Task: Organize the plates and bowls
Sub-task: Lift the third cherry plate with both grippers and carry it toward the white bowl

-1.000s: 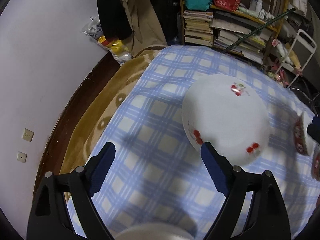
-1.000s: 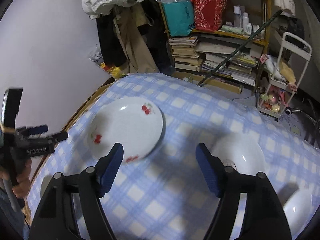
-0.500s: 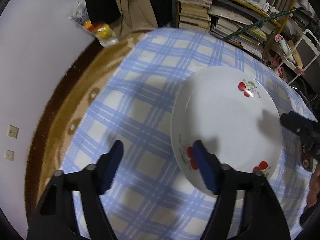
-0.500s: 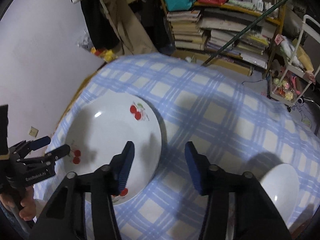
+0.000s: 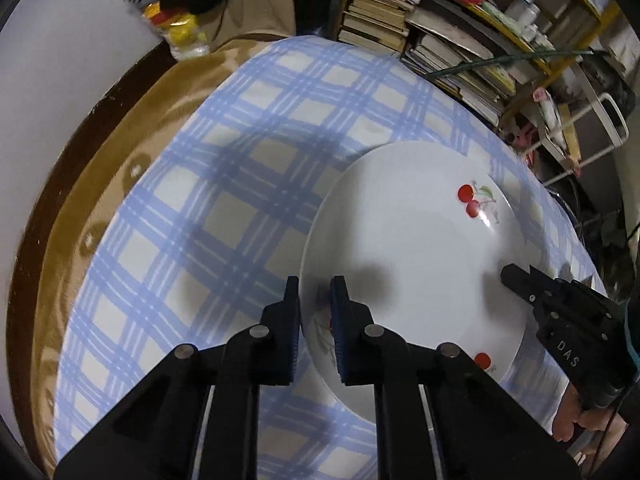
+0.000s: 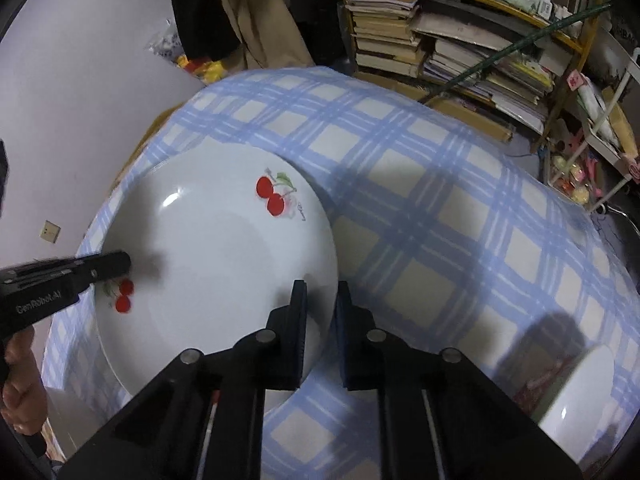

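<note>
Both grippers closing on opposite rims of one cherry plate

Left wrist view: the left gripper [image 5: 315, 300] has narrow jaws closing around the near-left rim of the white cherry plate [image 5: 420, 256] on the blue checked cloth [image 5: 224, 200]; right gripper [image 5: 516, 280] at its right edge. Right wrist view: the right gripper [image 6: 320, 304] closes, jaws narrow, astride the plate's [image 6: 216, 256] right rim; a bowl [image 6: 580, 396] lies near right.

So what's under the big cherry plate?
The cherry plate lies on the blue checked tablecloth, which shows all around it. Whatever is right beneath its middle is covered. The left gripper and right gripper are closing on opposite rims.
</note>
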`<state>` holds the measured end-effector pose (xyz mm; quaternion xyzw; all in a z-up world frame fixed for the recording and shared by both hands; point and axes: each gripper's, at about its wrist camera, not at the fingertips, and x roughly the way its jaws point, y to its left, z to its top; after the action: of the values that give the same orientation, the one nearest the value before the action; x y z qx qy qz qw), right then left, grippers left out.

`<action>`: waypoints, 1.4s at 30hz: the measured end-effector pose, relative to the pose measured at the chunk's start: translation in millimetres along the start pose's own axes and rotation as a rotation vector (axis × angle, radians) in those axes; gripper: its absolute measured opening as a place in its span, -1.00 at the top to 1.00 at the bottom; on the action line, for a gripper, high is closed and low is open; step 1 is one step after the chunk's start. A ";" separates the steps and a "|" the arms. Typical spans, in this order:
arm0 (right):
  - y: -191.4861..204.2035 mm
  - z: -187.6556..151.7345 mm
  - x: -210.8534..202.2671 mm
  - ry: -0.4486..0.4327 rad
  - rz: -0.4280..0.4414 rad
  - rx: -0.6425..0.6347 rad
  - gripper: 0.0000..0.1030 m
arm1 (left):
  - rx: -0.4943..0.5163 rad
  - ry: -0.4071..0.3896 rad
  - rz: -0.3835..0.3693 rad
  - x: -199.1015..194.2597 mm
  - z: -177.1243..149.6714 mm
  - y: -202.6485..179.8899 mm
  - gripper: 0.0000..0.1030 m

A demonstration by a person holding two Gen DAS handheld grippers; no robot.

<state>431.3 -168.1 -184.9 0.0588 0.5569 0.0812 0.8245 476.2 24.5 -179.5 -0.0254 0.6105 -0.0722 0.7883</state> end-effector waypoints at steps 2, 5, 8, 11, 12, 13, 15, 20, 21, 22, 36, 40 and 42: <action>2.8 -3.3 -2.1 0.017 -0.010 -0.011 0.70 | -0.019 0.013 -0.006 -2.6 0.3 2.2 0.73; 1.2 -9.5 -17.5 -0.012 0.010 0.006 0.72 | -0.028 0.015 -0.022 -14.4 -5.7 2.0 0.73; -0.5 -14.7 -38.6 -0.050 0.031 0.026 0.73 | 0.000 -0.015 -0.022 -37.9 -15.1 -6.9 0.73; -3.6 -22.1 -59.9 -0.066 0.048 0.032 0.74 | 0.036 -0.040 -0.027 -60.0 -24.2 -17.7 0.73; -4.9 -26.4 -69.1 -0.080 0.051 0.031 0.74 | 0.046 -0.044 -0.023 -65.4 -27.4 -20.5 0.73; -6.7 -30.6 -77.9 -0.097 0.058 0.036 0.75 | 0.055 -0.052 -0.016 -71.8 -31.3 -24.8 0.73; -9.0 -37.1 -91.8 -0.119 0.076 0.053 0.76 | 0.075 -0.064 -0.009 -83.1 -39.2 -33.2 0.72; -17.9 -57.3 -127.0 -0.151 0.098 0.073 0.76 | 0.100 -0.085 -0.015 -107.7 -59.5 -48.7 0.70; -18.7 -62.5 -134.5 -0.153 0.097 0.070 0.76 | 0.100 -0.085 -0.017 -112.5 -64.9 -51.6 0.70; -19.2 -67.1 -140.6 -0.155 0.095 0.070 0.76 | 0.096 -0.085 -0.020 -116.3 -69.9 -53.1 0.70; -30.8 -155.1 -200.1 -0.187 0.112 0.121 0.76 | 0.141 -0.084 -0.019 -152.9 -174.2 -77.7 0.65; -28.1 -180.2 -209.4 -0.191 0.108 0.117 0.76 | 0.133 -0.063 -0.024 -152.7 -198.3 -77.7 0.62; -25.0 -192.5 -212.5 -0.194 0.095 0.112 0.76 | 0.139 -0.064 -0.017 -153.7 -211.8 -78.7 0.62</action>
<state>176.5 -233.8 -68.2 0.1387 0.4747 0.0831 0.8651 227.5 -20.8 -75.7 0.0220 0.5784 -0.1205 0.8065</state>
